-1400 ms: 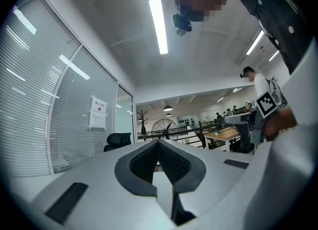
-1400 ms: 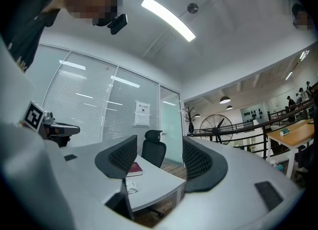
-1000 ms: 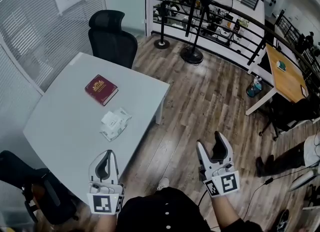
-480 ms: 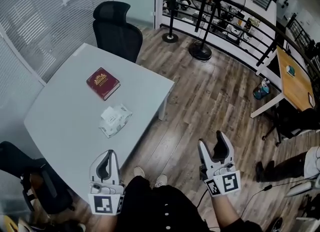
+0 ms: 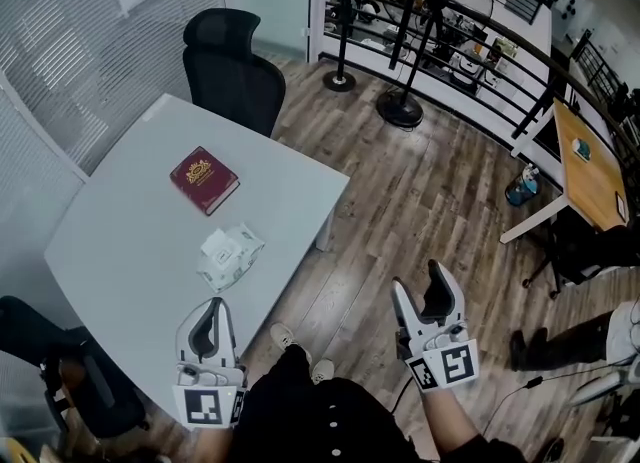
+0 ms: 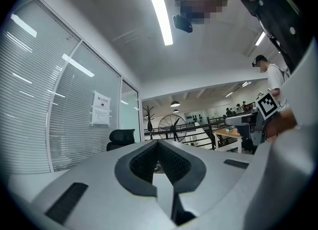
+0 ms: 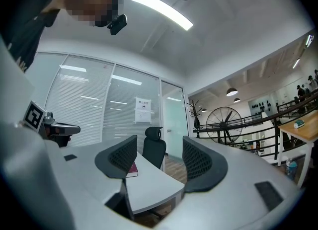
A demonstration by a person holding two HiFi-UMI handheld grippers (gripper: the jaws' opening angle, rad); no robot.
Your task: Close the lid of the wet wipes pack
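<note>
The wet wipes pack [image 5: 228, 254] is lying on the grey table [image 5: 120, 241], beside a red book [image 5: 204, 180]. I am judging it soft, light and slippery, so I am planning to press only its stiff lid. My left gripper [image 5: 210, 309] is hovering near it, clenched and empty. My right gripper [image 5: 428, 291] is hanging released, holding nothing, well apart over the floor.

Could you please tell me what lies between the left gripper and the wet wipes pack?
Only bare grey tabletop, as the head view shows; nothing separates the left gripper from the wet wipes pack.
</note>
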